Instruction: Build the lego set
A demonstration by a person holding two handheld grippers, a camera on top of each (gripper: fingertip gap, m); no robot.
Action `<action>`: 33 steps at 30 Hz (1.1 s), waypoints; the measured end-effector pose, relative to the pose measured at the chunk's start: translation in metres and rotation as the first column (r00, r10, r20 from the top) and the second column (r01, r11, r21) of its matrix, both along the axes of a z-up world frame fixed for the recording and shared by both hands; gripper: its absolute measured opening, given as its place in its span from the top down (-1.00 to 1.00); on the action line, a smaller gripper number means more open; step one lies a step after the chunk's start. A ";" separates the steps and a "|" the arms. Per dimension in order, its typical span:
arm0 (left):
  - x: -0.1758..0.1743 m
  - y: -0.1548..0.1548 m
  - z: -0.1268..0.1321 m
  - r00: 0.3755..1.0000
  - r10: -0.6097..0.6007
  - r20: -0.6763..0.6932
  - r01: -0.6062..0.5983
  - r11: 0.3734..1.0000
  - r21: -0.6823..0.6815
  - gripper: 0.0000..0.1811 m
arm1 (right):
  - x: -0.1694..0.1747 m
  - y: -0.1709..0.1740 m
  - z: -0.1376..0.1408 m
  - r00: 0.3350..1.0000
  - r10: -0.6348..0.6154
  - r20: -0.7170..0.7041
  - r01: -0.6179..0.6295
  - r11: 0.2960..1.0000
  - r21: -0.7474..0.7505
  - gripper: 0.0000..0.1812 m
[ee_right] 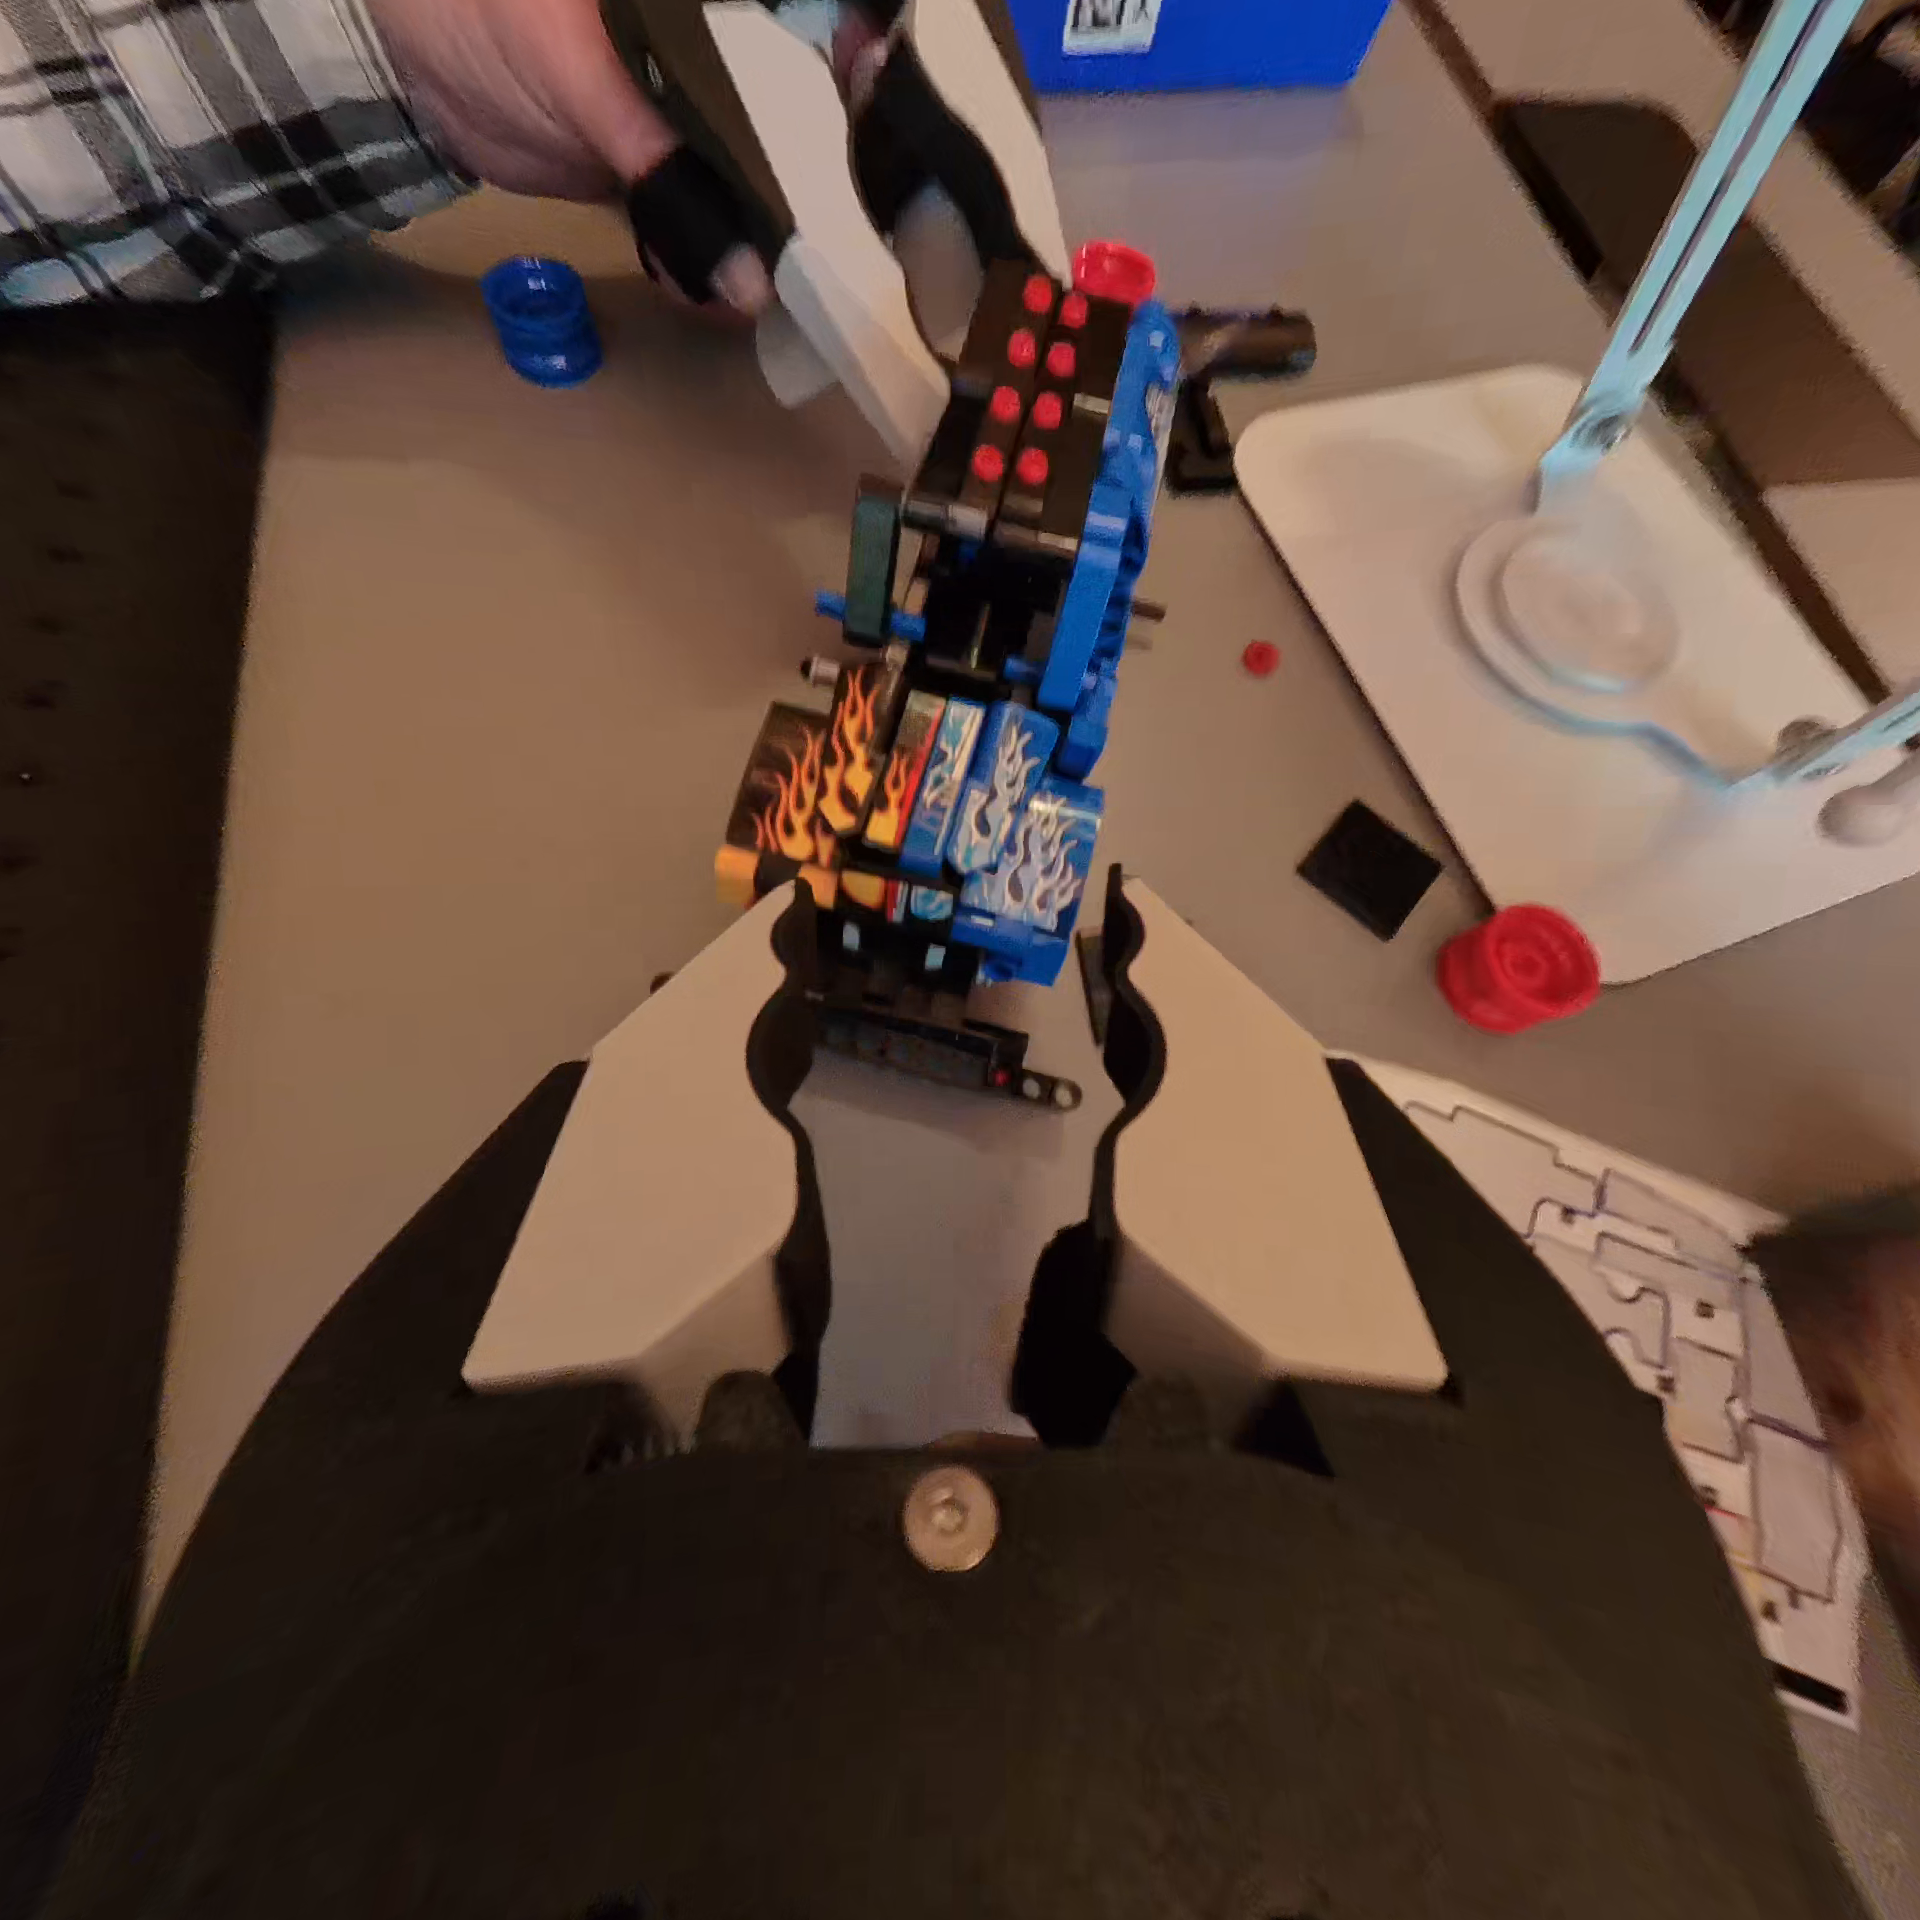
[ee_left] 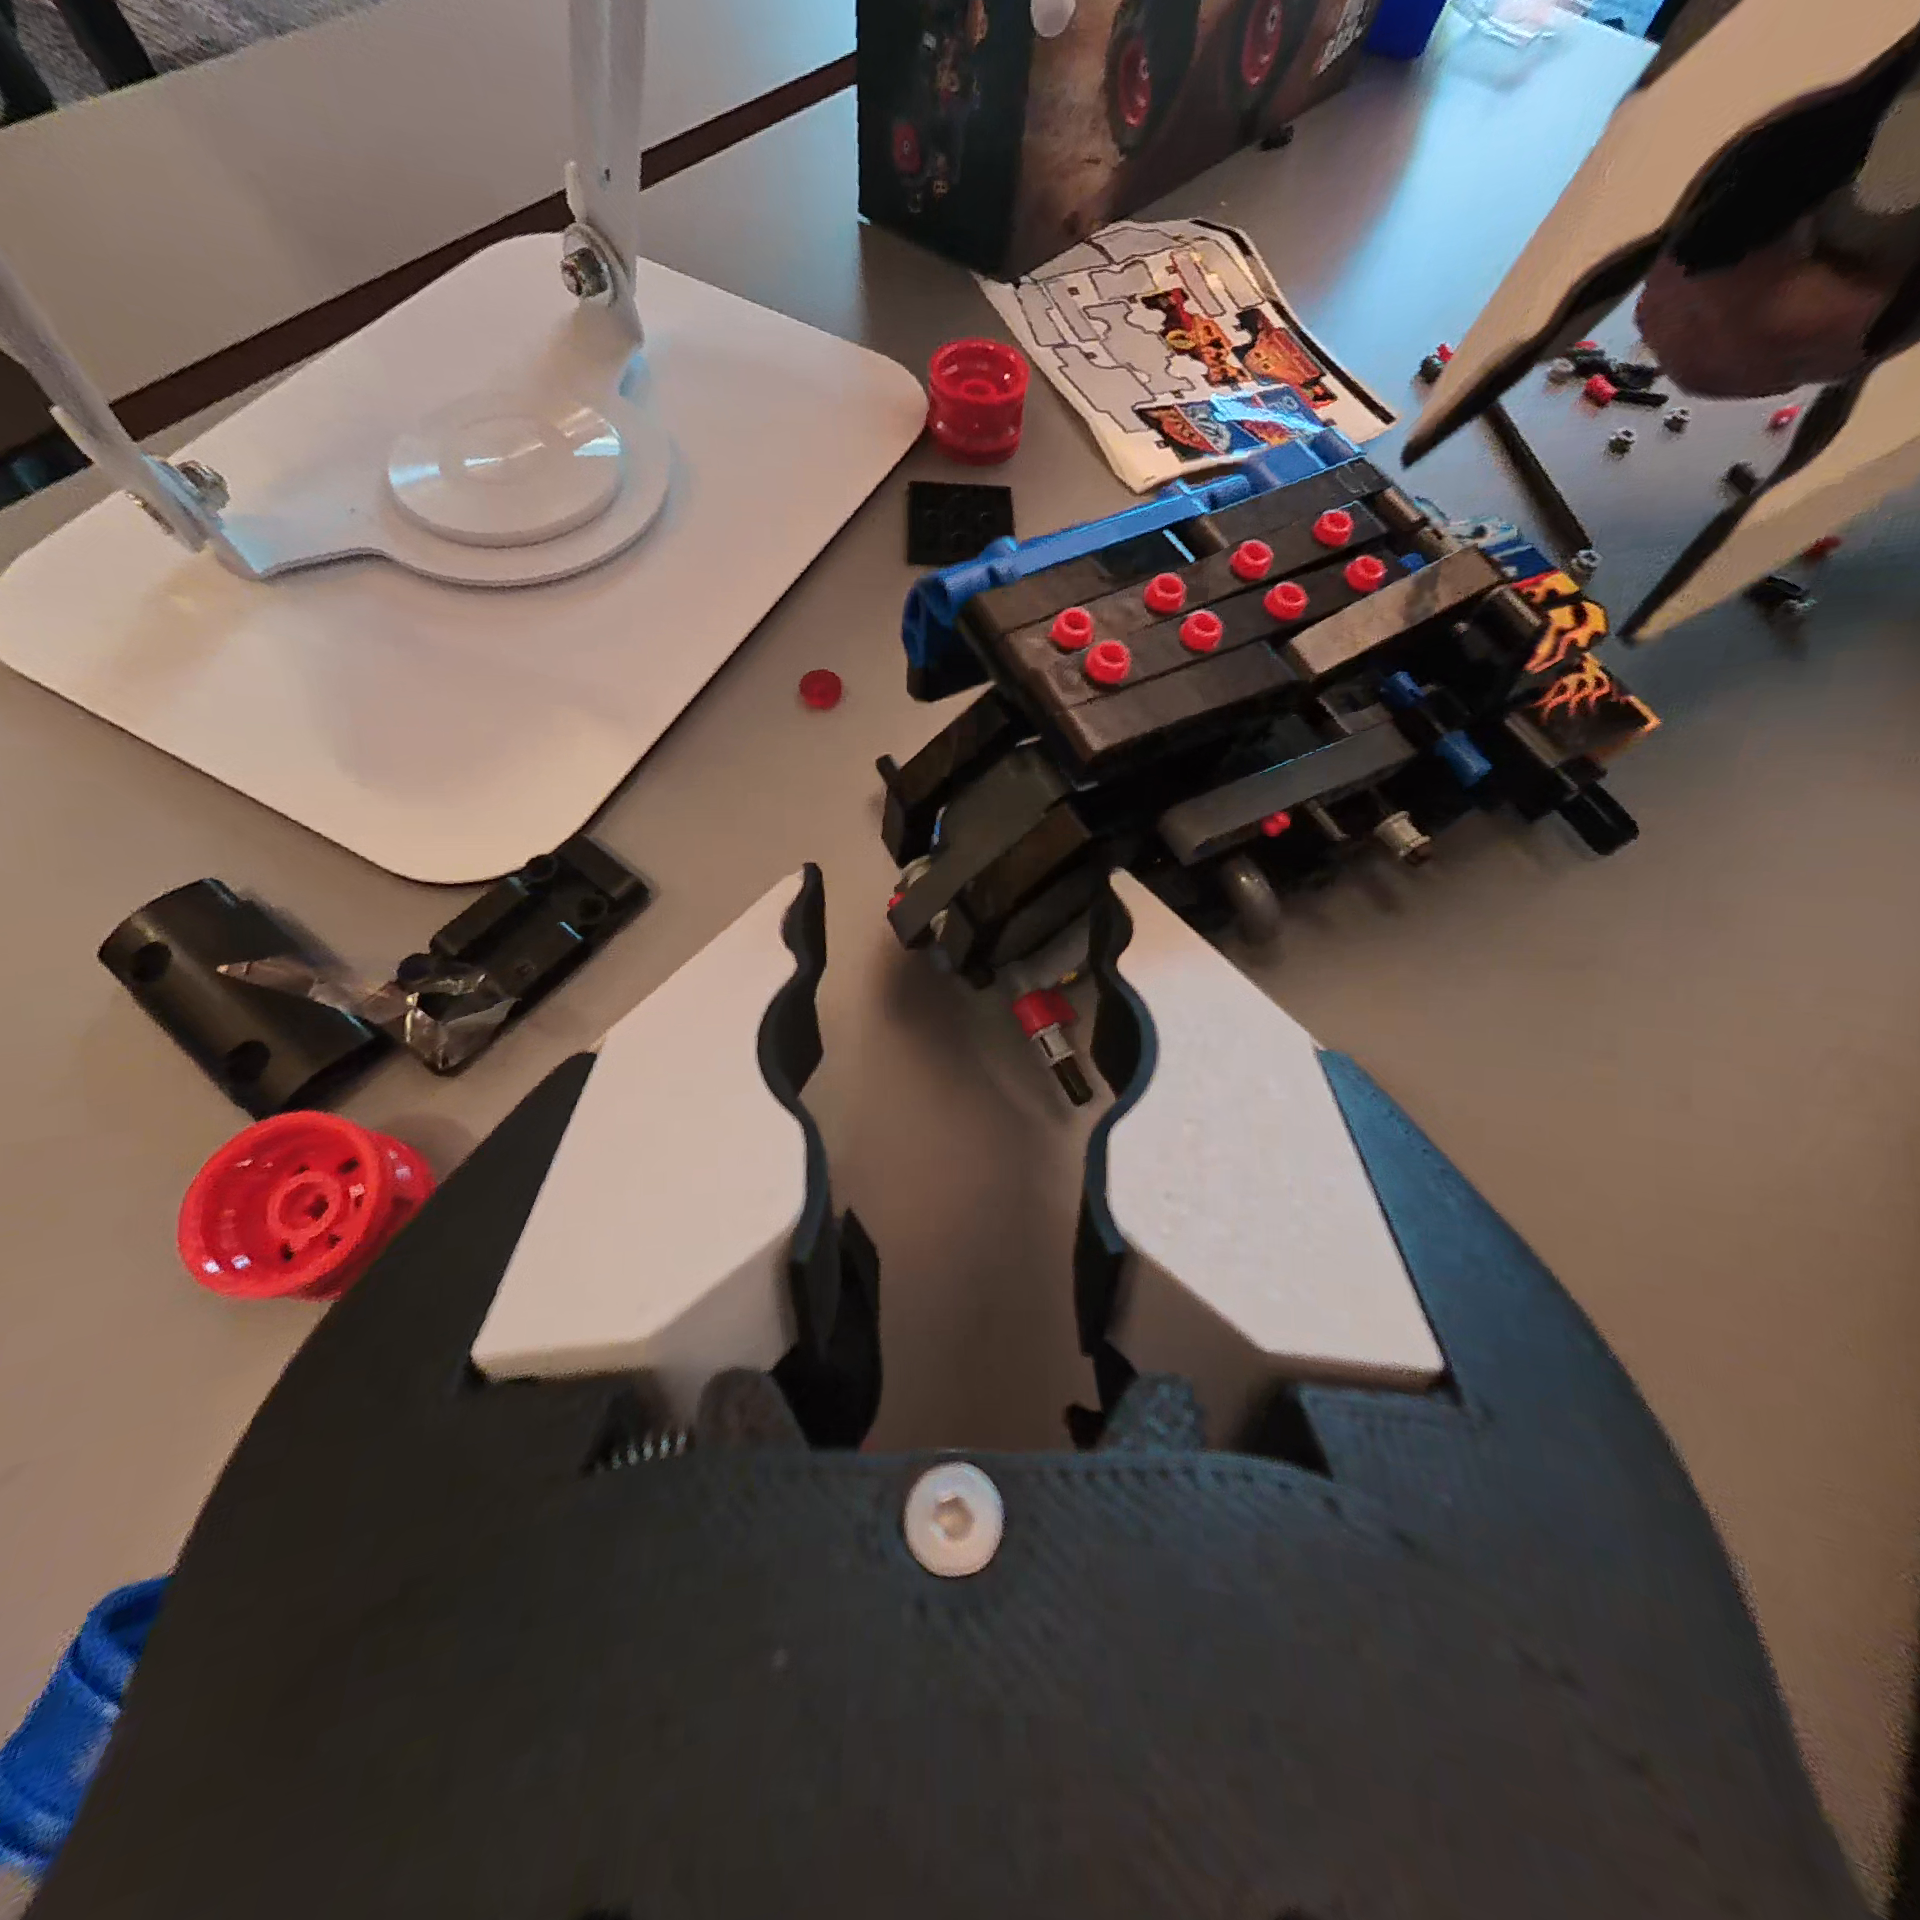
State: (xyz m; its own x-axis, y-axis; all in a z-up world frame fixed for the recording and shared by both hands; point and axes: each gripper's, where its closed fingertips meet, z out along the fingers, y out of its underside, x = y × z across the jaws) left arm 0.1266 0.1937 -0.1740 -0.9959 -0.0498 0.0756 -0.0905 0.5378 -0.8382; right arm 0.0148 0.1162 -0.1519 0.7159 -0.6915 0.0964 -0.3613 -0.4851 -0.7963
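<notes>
The lego vehicle (ee_left: 1247, 665) lies on the grey table, black and blue, with red studs on top and flame stickers at one end. My left gripper (ee_left: 961, 914) is open, its fingertips either side of the vehicle's near end, where a red-tipped axle (ee_left: 1049, 1023) sticks out. In the right wrist view the vehicle (ee_right: 997, 644) runs away from me. My right gripper (ee_right: 956, 904) is open, with the flame-stickered end between its fingertips. The left gripper (ee_right: 992, 364) shows at the vehicle's far end, and the right gripper (ee_left: 1522, 545) shows open at the upper right.
Red wheel hubs (ee_left: 301, 1205) (ee_left: 971, 400), a blue hub (ee_right: 540, 322), a small red stud (ee_left: 821, 688) and a black square plate (ee_left: 961, 525) lie loose. There are also a white stand base (ee_left: 468, 623), a black bracket (ee_left: 540, 925), a sticker sheet (ee_left: 1184, 343), the set box (ee_left: 1091, 104) and small parts (ee_left: 1621, 384). Some 15 centimetres of space lies between my two pairs of fingers.
</notes>
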 end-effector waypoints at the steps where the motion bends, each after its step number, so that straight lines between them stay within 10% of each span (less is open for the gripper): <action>1: 0.001 -0.001 0.000 1.000 0.008 0.004 -0.008 1.000 -0.005 0.46 | -0.002 0.001 -0.005 0.999 0.009 -0.032 -0.008 1.000 0.007 0.38; 17: 0.022 0.000 0.000 0.989 0.124 0.078 -0.126 0.992 0.021 0.46 | -0.025 0.040 -0.019 0.974 0.178 -0.139 -0.168 0.983 0.080 0.43; 33: -0.055 0.017 0.029 0.974 -0.227 0.008 0.227 0.972 -0.064 0.34 | -0.023 0.060 -0.018 0.974 0.210 -0.088 -0.202 0.975 0.098 0.39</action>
State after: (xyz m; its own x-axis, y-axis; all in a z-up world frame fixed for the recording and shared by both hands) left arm 0.0720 0.2103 -0.1449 -0.9807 0.1821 0.0706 0.0281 0.4893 -0.8717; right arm -0.0082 0.1757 -0.1704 0.8466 -0.5310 -0.0352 -0.3387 -0.4867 -0.8052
